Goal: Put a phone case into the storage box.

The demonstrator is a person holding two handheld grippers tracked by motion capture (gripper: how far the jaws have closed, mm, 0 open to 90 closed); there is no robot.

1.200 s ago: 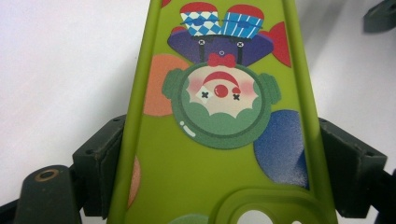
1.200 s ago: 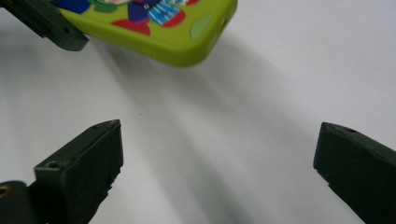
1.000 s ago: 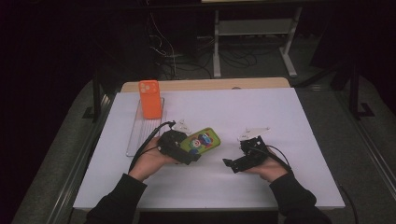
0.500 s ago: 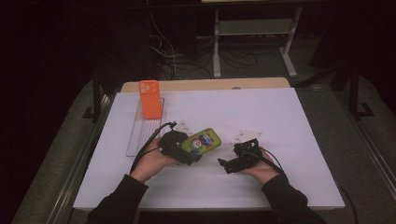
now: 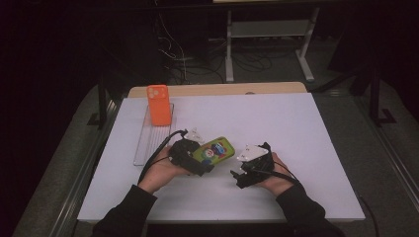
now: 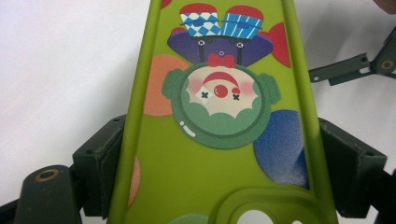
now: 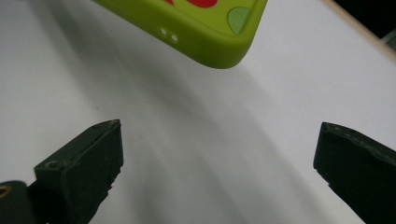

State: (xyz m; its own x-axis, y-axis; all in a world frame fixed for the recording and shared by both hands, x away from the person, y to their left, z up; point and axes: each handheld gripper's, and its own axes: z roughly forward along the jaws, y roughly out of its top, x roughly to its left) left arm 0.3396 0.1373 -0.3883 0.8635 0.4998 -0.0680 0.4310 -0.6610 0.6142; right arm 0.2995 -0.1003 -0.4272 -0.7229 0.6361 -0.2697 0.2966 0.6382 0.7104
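Where the high view looks down on the white table (image 5: 296, 128), the left gripper (image 5: 195, 158) sits near the front edge, left of centre, with the green phone case (image 5: 213, 151) clamped between its jaws; the case juts to the right and slightly away from the person. Just to its right, a little apart from the case's free end, the right gripper (image 5: 239, 175) rests in the other hand, its jaws pointing left toward the case. Farther back on the left an orange phone case (image 5: 159, 104) stands at the far end of a clear tray (image 5: 148, 143).

Along the left gripper view, the green phone case (image 6: 219, 116) runs up the middle, printed side showing a clown figure, and both black jaws press against its long edges.

Through the right gripper view, the jaws stand wide apart with bare table between them, and a corner of the green phone case (image 7: 205, 32) hangs just beyond them, untouched.
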